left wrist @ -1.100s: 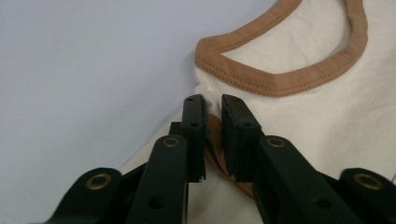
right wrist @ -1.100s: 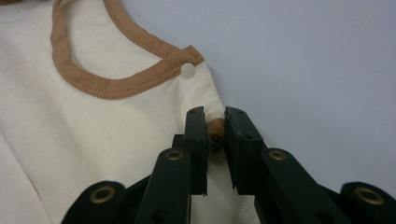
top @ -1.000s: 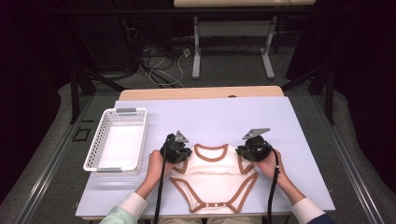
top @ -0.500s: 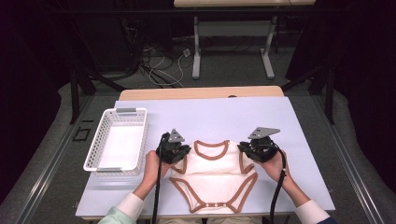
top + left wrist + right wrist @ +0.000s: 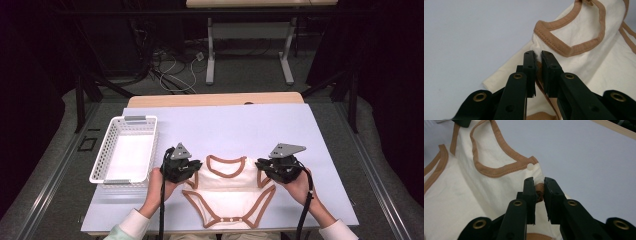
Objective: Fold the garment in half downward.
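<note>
So there's a cream baby bodysuit (image 5: 229,192) with brown trim lying flat on the pale tabletop (image 5: 250,130), close to the near edge, neck opening facing away from the person. The left gripper (image 5: 186,169) sits at one shoulder of it and the right gripper (image 5: 267,170) at the other. In the left gripper view the fingers (image 5: 529,67) are closed down on a pinch of the brown-edged shoulder fabric, and it's the same deal in the right gripper view, fingers (image 5: 529,190) clamped on a bunched bit of trim just below a small white snap (image 5: 530,166).

As for stuff around it: a white plastic basket (image 5: 107,150) sits on the tabletop to the left, near the left gripper but not touching the bodysuit. Nothing's lying between the garment and the basket. The rest of the surface behind the bodysuit is bare. Beyond the far edge there's a strip of wood (image 5: 215,99), then a metal table frame (image 5: 250,55) and some cables (image 5: 172,70) on the floor.
</note>
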`<control>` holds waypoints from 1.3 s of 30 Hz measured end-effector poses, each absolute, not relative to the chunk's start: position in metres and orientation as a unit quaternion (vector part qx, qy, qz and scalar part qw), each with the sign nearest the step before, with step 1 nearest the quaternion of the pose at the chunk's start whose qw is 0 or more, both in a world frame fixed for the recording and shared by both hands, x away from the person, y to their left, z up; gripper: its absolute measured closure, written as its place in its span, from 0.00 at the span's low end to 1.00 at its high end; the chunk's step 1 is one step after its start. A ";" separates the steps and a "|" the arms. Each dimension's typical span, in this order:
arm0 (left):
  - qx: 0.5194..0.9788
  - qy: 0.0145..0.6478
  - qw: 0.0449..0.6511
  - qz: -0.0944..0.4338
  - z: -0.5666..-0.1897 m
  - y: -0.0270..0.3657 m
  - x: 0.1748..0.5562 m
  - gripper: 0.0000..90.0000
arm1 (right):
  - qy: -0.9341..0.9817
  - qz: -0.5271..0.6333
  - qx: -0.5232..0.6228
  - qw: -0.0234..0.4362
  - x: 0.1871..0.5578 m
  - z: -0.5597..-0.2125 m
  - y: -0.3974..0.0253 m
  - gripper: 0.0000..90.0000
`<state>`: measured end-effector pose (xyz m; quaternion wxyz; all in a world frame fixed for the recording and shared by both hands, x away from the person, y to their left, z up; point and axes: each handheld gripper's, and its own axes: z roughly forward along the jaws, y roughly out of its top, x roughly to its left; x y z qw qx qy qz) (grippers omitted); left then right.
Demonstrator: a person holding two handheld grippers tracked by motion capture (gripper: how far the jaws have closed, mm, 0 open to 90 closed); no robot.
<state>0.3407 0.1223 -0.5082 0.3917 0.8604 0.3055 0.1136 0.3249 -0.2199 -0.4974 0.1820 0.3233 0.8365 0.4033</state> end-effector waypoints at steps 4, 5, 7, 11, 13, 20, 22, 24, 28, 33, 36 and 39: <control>0.862 0.304 0.392 0.105 -0.509 0.124 0.332 0.91 | 0.840 0.400 0.321 0.176 0.316 -0.499 -0.221 0.89; 0.862 0.304 0.392 0.105 -0.509 0.124 0.332 0.91 | 0.842 0.399 0.317 0.177 0.314 -0.499 -0.222 0.89; 0.865 0.301 0.391 0.097 -0.510 0.124 0.325 0.91 | 0.842 0.399 0.317 0.176 0.308 -0.498 -0.222 0.89; 0.871 0.294 0.384 0.089 -0.513 0.124 0.316 0.91 | 0.847 0.396 0.309 0.173 0.298 -0.499 -0.222 0.89; 0.873 0.291 0.382 0.084 -0.513 0.125 0.312 0.91 | 0.852 0.393 0.304 0.167 0.294 -0.500 -0.221 0.89; 0.883 0.285 0.367 0.067 -0.519 0.123 0.302 0.91 | 0.866 0.375 0.293 0.153 0.283 -0.507 -0.220 0.89; 0.882 0.286 0.368 0.067 -0.520 0.123 0.301 0.91 | 0.866 0.374 0.293 0.152 0.283 -0.508 -0.220 0.89; 0.884 0.286 0.365 0.059 -0.522 0.122 0.298 0.91 | 0.870 0.368 0.294 0.146 0.281 -0.511 -0.221 0.89; 0.893 0.278 0.350 0.045 -0.528 0.121 0.293 0.91 | 0.878 0.358 0.290 0.131 0.279 -0.518 -0.221 0.89; 0.895 0.281 0.344 0.037 -0.532 0.120 0.287 0.90 | 0.884 0.347 0.290 0.118 0.276 -0.523 -0.220 0.89; 0.902 0.274 0.334 0.025 -0.535 0.121 0.284 0.88 | 0.891 0.335 0.286 0.106 0.273 -0.528 -0.219 0.88; 0.907 0.269 0.325 0.017 -0.538 0.121 0.282 0.85 | 0.896 0.329 0.284 0.095 0.273 -0.531 -0.219 0.86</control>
